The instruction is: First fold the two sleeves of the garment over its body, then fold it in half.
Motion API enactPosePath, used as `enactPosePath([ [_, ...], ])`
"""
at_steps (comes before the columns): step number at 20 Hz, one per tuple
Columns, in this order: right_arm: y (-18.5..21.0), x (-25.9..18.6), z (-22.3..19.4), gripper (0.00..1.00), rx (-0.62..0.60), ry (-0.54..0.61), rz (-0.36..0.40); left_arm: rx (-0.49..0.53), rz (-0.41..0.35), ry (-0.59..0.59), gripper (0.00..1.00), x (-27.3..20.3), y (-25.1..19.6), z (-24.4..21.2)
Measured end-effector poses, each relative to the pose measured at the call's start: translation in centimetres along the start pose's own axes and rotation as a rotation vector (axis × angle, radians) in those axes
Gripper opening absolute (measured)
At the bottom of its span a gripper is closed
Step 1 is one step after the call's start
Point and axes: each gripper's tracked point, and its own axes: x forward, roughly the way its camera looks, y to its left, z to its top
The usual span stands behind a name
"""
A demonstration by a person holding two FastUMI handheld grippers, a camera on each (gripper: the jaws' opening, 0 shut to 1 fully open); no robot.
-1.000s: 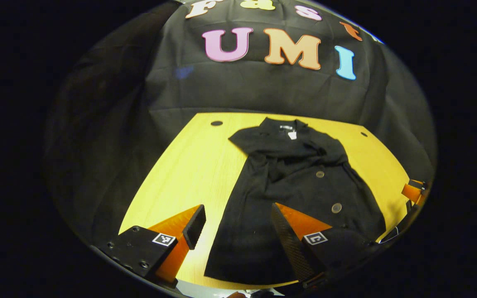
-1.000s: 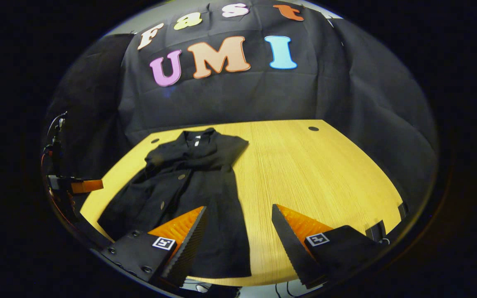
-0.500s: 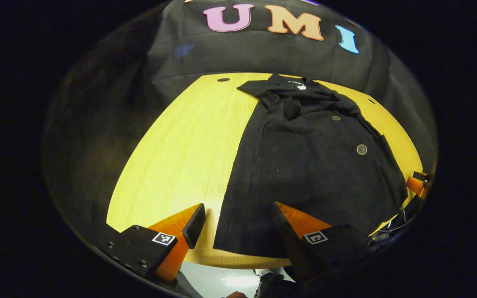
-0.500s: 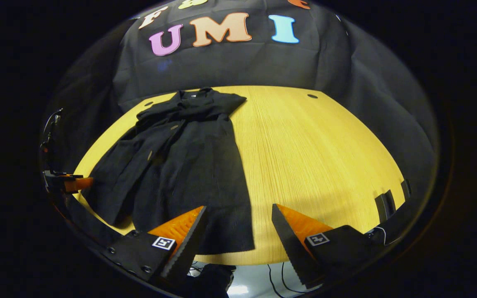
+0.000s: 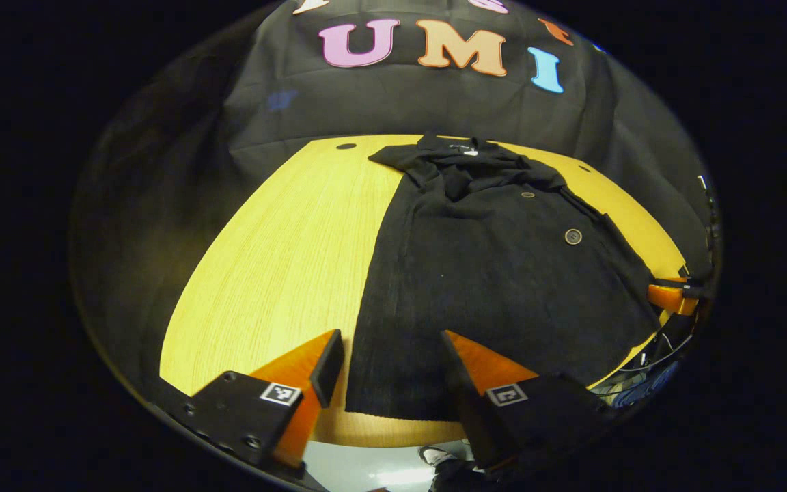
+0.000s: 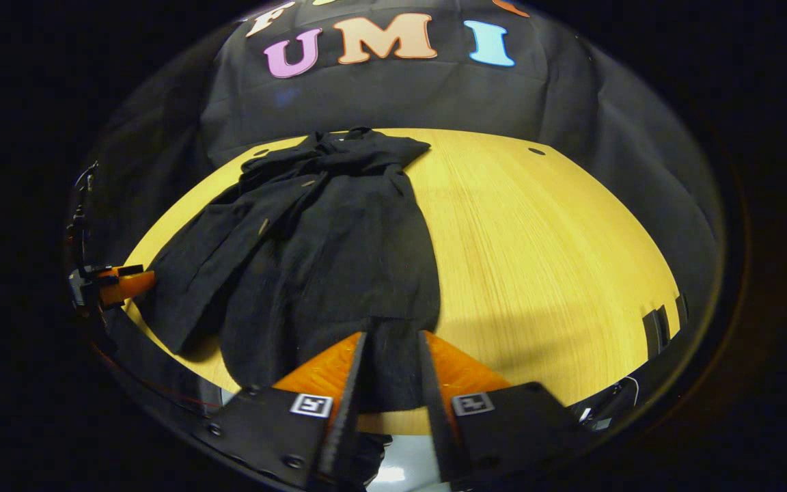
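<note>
A black coat (image 5: pixel 496 273) with round buttons (image 5: pixel 573 236) lies flat on the yellow table (image 5: pixel 277 260), collar toward the wall and hem at the near edge. Its sleeves look bunched across the chest. My left gripper (image 5: pixel 390 362) is open over the hem's left corner, with cloth in the gap and under one finger. In the right gripper view the coat (image 6: pixel 325 253) runs down to my right gripper (image 6: pixel 392 372), whose fingers have closed on the hem's right corner, cloth pinched between them. Each gripper also appears far off: right gripper (image 5: pixel 670 297), left gripper (image 6: pixel 117 283).
Small dark holes (image 5: pixel 346 145) (image 6: pixel 537 151) mark the table's far corners. Bare wood (image 6: pixel 557 260) spreads to the right of the coat. The table's near edge (image 5: pixel 393 437) lies just under the fingers, with pale floor below. Cables hang at the table's side (image 6: pixel 83 205).
My right gripper moved left onto the hem corner and its fingers closed on the cloth. My left gripper dropped toward the near edge, then shifted slightly, still open.
</note>
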Motion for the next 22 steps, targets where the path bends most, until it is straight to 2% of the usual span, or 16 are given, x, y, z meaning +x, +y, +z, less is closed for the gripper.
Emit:
enactPosePath([
  [2, 0.4, -0.2, 0.0, 0.19, -0.014, -0.018, -0.014, 0.001, -0.03, -0.006, 0.56, 0.4, -0.7, 0.1],
  [3, 0.5, -0.1, -0.1, 0.12, -0.021, -0.01, -0.017, -0.023, -0.042, -0.005, 0.43, 0.0, -1.1, 0.1],
  [5, 0.5, -0.2, -0.1, 0.07, -0.013, 0.019, -0.036, -0.091, -0.053, -0.002, 0.17, 0.3, -1.6, 0.3],
  [7, 0.6, -0.2, 0.0, 0.06, -0.012, 0.032, -0.024, -0.151, -0.053, -0.009, 0.02, 0.4, -1.6, 0.4],
  [8, 0.6, -0.3, 0.2, 0.04, -0.021, 0.027, -0.01, -0.17, -0.056, -0.008, 0.0, 0.2, -1.6, 0.3],
  [11, 0.4, -0.2, 0.2, 0.03, -0.012, 0.036, 0.042, -0.246, -0.052, 0.008, 0.0, 0.2, -1.7, 0.4],
  [15, 0.2, -0.2, 0.2, 0.04, 0.078, 0.05, 0.11, -0.269, -0.043, 0.068, 0.0, 0.1, -2.0, 0.3],
  [19, 0.0, -1.1, 1.5, 0.03, 0.092, 0.003, 0.162, -0.297, -0.004, 0.1, 0.0, 0.0, -1.9, 0.8],
  [22, 0.0, -2.2, 3.8, 0.03, 0.099, -0.035, 0.2, -0.332, -0.016, 0.07, 0.0, -0.8, -2.6, 2.7],
])
